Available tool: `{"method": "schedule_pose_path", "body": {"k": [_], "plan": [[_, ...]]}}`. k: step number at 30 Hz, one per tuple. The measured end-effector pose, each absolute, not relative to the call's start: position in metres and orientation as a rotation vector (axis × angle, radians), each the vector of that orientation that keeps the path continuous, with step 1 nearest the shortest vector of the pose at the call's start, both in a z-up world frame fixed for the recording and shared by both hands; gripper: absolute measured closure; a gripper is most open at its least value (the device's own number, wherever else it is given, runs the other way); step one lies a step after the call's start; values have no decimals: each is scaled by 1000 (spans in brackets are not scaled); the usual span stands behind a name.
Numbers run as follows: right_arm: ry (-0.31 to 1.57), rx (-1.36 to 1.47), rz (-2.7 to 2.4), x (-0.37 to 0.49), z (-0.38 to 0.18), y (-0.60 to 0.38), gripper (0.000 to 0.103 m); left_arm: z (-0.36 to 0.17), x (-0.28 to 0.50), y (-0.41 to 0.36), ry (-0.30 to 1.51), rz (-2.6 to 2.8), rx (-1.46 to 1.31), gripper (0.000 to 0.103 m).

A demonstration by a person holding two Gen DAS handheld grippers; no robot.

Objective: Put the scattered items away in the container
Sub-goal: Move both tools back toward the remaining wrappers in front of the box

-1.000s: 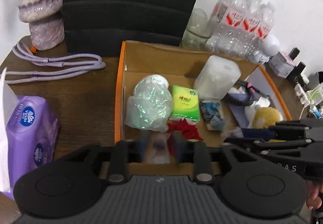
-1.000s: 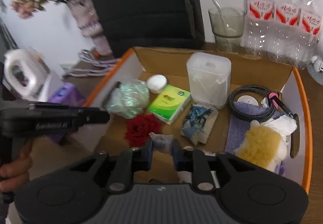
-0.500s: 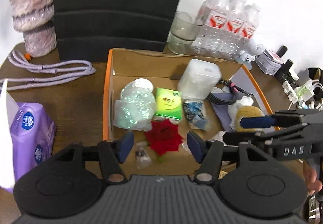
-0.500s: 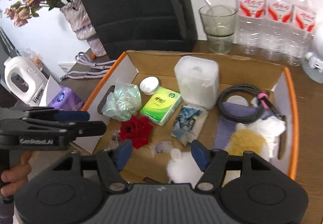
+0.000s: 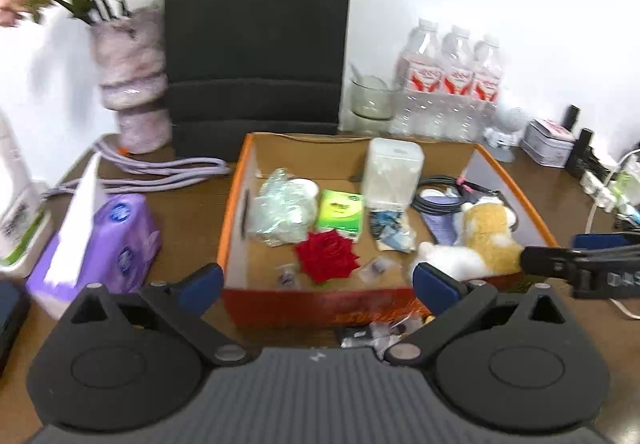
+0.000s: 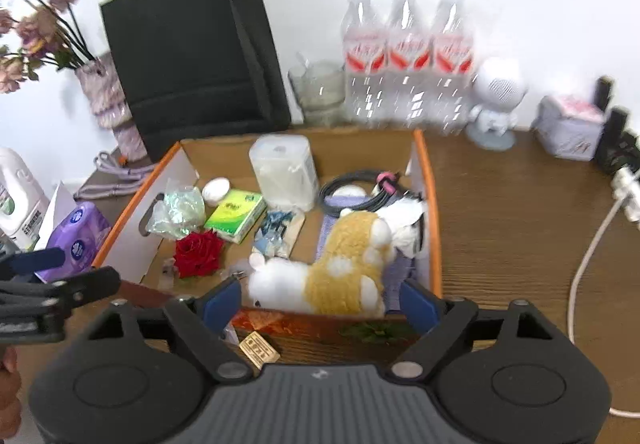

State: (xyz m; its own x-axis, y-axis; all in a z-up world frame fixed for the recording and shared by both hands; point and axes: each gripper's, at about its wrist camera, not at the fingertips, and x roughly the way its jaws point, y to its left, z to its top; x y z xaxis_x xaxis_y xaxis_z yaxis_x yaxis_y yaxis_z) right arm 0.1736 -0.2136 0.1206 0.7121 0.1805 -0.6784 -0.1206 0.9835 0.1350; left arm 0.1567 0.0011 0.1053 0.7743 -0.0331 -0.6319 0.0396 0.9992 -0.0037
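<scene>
An orange-rimmed cardboard box [image 5: 234, 204] [image 6: 434, 228] holds a red rose [image 5: 326, 254] [image 6: 198, 252], a green tissue pack [image 5: 340, 210] [image 6: 236, 214], a crumpled clear bag [image 5: 280, 212], a white plastic jar [image 5: 394, 174] [image 6: 284, 172], a black cable [image 5: 438, 200], a yellow-and-white plush toy [image 5: 486, 234] [image 6: 344, 270] and two small clear packets [image 5: 286, 276]. My left gripper [image 5: 318, 286] is open and empty in front of the box. My right gripper [image 6: 320, 302] is open and empty at the box's near wall. Small packets [image 5: 376, 334] and a gold label [image 6: 260, 350] lie on the table before the box.
A purple tissue pack [image 5: 100, 244] lies left of the box. A black paper bag [image 5: 256, 44], a flower vase [image 5: 134, 92], a glass cup [image 5: 370, 98] and water bottles [image 5: 452, 84] stand behind. A white figurine [image 6: 496, 104], a tin [image 6: 570, 128] and a white cable [image 6: 588, 252] are at right.
Both grippers opened, each dropping a small packet in the box, then pulled back and up to the near side of the box. More of the table is in view.
</scene>
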Motion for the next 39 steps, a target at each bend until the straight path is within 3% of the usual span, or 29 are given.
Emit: {"method": "schedule_pose_path", "body": {"k": [5,12,16,23,30,36,39], "plan": [[592,32,132,125,121,-205,13,113,114,-5,593,-23,21,0],[323,121,128,29,117,-204,3,113,17,-3,413,-48,-29,0],[287,138,147,-25,100,-206,1,94,-37,0,364,-26,-14,0],[276,131,115,-104,62,-211,0,57,-92,31,433,15,-104,0],[350,118,155,-96,47,-201,7,52,-80,26,438,5,-77,0],[382,126,156,-80,40,-204,12,47,-5,-3,431,-153,-5,0],[393,128,135,-73,39,-209,12,43,54,-24,521,-149,2,13]]}}
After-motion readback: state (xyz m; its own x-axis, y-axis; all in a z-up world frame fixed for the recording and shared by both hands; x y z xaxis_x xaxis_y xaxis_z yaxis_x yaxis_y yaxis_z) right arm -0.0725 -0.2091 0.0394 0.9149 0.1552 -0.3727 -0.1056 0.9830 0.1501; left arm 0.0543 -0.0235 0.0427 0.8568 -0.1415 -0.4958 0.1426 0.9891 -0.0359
